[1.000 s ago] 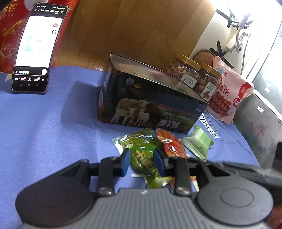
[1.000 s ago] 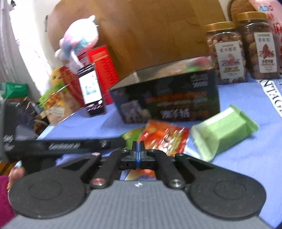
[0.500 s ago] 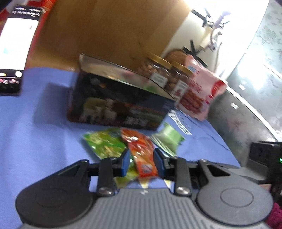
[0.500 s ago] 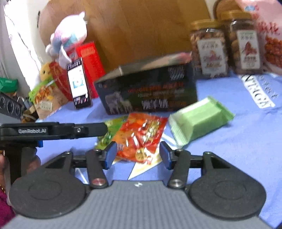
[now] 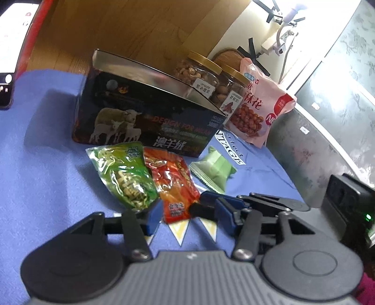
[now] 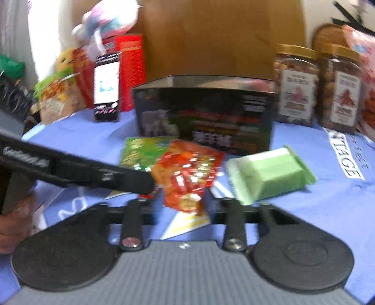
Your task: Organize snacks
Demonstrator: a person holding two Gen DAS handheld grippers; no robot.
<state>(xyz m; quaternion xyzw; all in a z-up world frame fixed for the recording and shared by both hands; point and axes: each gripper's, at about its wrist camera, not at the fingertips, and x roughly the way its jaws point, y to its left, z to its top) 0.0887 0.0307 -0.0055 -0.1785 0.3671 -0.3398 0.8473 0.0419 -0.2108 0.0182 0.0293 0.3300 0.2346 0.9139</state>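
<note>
Three snack packs lie on the blue cloth in front of an open dark tin box (image 5: 150, 122): a green pack (image 5: 124, 176), a red-orange pack (image 5: 173, 183) and a pale green wrapped pack (image 5: 215, 169). My left gripper (image 5: 187, 220) is open, its jaws either side of the red-orange pack's near end. My right gripper (image 6: 182, 208) is open too, with the same red-orange pack (image 6: 189, 173) between its jaws. The right gripper's fingers (image 5: 222, 206) show in the left wrist view, close beside the pack. The tin box (image 6: 206, 117) stands just behind.
Two nut jars (image 5: 211, 79) and a pink snack bag (image 5: 260, 110) stand behind the box on the right. A phone (image 6: 106, 89), red boxes (image 6: 131, 70) and a plush toy (image 6: 107, 16) stand at the back left. A grey wall (image 5: 316, 150) borders the right.
The right gripper went from shut to open and closed in on the red-orange pack. The left gripper shifted from the green pack to the red-orange one and opened wider.
</note>
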